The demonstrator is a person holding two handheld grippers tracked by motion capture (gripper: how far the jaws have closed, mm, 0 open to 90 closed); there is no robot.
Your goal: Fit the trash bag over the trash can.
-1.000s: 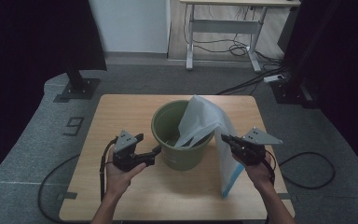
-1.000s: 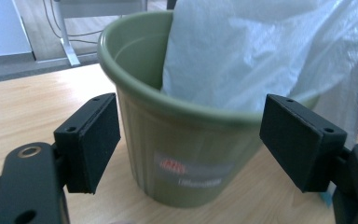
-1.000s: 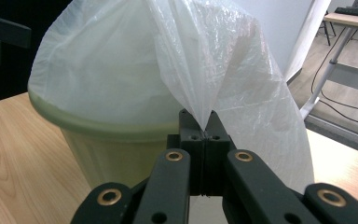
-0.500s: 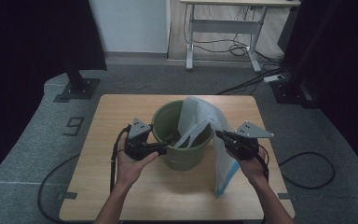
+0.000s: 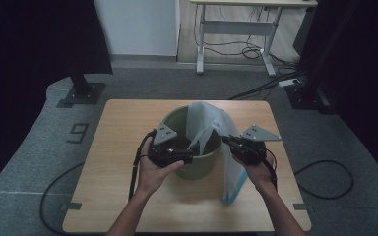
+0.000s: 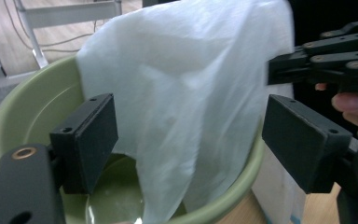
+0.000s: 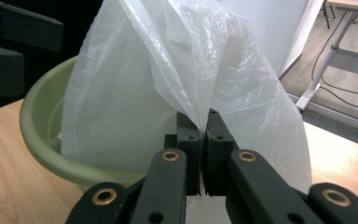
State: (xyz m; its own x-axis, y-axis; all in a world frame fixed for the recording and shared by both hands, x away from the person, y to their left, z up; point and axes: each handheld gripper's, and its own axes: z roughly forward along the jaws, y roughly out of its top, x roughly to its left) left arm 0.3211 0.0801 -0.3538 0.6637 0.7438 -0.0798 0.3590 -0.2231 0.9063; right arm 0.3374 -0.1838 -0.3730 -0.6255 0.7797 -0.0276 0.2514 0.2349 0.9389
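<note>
A round green bin [image 5: 184,167] stands mid-table with a thin white plastic bag [image 5: 205,120] rising out of it. The bag drapes over the bin's right side, and its blue-edged end [image 5: 230,189] hangs down to the table. My right gripper [image 5: 228,143] is at the bin's right rim, shut on a fold of the bag [image 7: 177,79]; its jaws [image 7: 204,120] pinch the film. My left gripper [image 5: 189,156] is at the near rim, open. In the left gripper view its pads [image 6: 91,140] stand wide on either side of the bag [image 6: 186,93], not touching it, over the bin's rim [image 6: 32,107].
The wooden table [image 5: 118,128] has bare room left of the bin and along the front edge. Cables trail from both grippers onto the grey floor. A desk frame [image 5: 236,29] with loose wires and two black stand bases [image 5: 81,93] lie beyond the table.
My left gripper has moved right and a little up, from left of the bin to its near rim beside the bag. My right gripper has shifted slightly toward the bin, still gripping the bag.
</note>
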